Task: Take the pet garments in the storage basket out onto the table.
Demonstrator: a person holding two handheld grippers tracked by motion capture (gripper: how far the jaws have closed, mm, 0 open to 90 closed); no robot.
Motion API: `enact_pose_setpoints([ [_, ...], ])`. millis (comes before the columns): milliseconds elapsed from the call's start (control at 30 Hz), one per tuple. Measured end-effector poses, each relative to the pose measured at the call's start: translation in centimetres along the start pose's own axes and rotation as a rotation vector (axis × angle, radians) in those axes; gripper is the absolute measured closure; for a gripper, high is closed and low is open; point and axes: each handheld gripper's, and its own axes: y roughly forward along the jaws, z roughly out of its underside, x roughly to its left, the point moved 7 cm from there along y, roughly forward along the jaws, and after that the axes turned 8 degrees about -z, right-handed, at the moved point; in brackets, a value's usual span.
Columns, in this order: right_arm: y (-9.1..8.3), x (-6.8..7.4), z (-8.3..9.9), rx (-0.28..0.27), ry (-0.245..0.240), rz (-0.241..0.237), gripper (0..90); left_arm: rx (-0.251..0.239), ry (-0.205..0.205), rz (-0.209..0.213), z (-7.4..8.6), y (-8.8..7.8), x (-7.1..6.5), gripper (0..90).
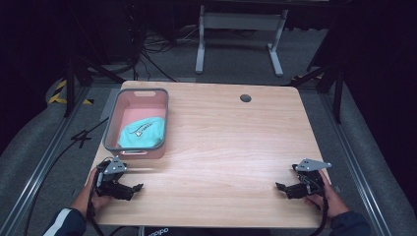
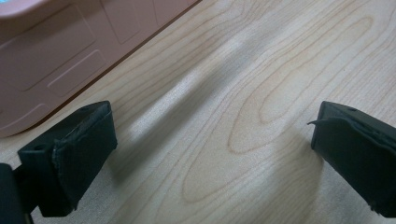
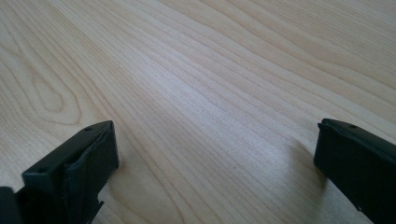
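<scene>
Near the front edge of the pale wooden surface (image 1: 221,142), two black two-jaw claws are held low, one at each front corner, well apart from each other. The left claw (image 1: 134,189) is held in a hand (image 1: 93,196) and is seen with its jaws spread apart and nothing between them; in the left gripper view, bare wood grain lies between the two black jaws of that claw (image 2: 212,154). The right claw (image 1: 284,188) is held in the other hand (image 1: 329,196) with its jaws likewise apart and empty, and plain wood is seen between them in the right gripper view (image 3: 215,158). A grey three-cornered plate is carried on top of each claw.

Just beyond the left claw, a pink rectangular plastic bin with a grey rim (image 1: 138,123) stands on the surface; its pink wall (image 2: 51,56) appears close by in the left gripper view. Inside the bin lies a crumpled turquoise cloth with a small printed mark (image 1: 141,132). Farther off, beyond the right claw, a small dark round cable hole (image 1: 245,98) is set into the surface.
</scene>
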Motion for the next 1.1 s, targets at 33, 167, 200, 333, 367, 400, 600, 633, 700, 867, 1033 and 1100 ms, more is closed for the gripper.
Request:
enact_pose_setpoints([
  [33,0.0,0.0,0.0,0.000,0.000,0.000,0.2,0.002,-0.005,0.000,0.0,0.0,0.0,0.3],
  [167,0.0,0.0,0.0,0.000,0.000,0.000,0.2,0.003,-0.008,0.002,0.0,0.0,0.0,0.2],
  [200,0.0,0.0,0.0,0.000,-0.001,-0.002,0.2,0.002,-0.007,0.002,0.0,0.0,0.0,0.2],
  [333,0.0,0.0,0.0,0.000,-0.001,-0.002,0.2,0.003,0.004,0.007,0.0,0.0,0.0,0.2],
  [367,0.0,0.0,0.0,0.000,-0.001,-0.001,0.2,0.006,0.006,0.008,0.0,-0.1,0.1,0.3],
  [400,0.0,0.0,0.0,0.000,-0.001,-0.002,0.1,0.009,0.008,0.010,0.0,-0.1,0.1,0.3],
  [600,0.0,0.0,0.0,0.002,-0.005,-0.004,0.2,0.064,0.040,0.023,-0.2,-0.7,0.2,7.2],
  [633,0.0,0.0,0.0,0.002,-0.005,-0.004,0.1,0.064,0.039,0.037,-0.2,-0.8,0.0,12.4],
  [700,0.0,0.0,0.0,0.002,-0.004,-0.004,0.2,0.075,0.069,0.041,-0.4,-1.2,0.0,19.9],
  [867,0.0,0.0,0.0,0.000,-0.002,-0.002,0.2,0.073,0.100,0.038,-1.0,-2.4,-0.4,17.3],
  [1033,0.0,0.0,0.0,0.000,-0.002,-0.002,0.2,0.044,0.127,0.028,-2.1,-3.6,-0.4,19.3],
  [1100,0.0,0.0,0.0,0.000,-0.002,-0.002,0.2,0.042,0.136,0.022,-2.5,-4.2,-0.3,19.5],
])
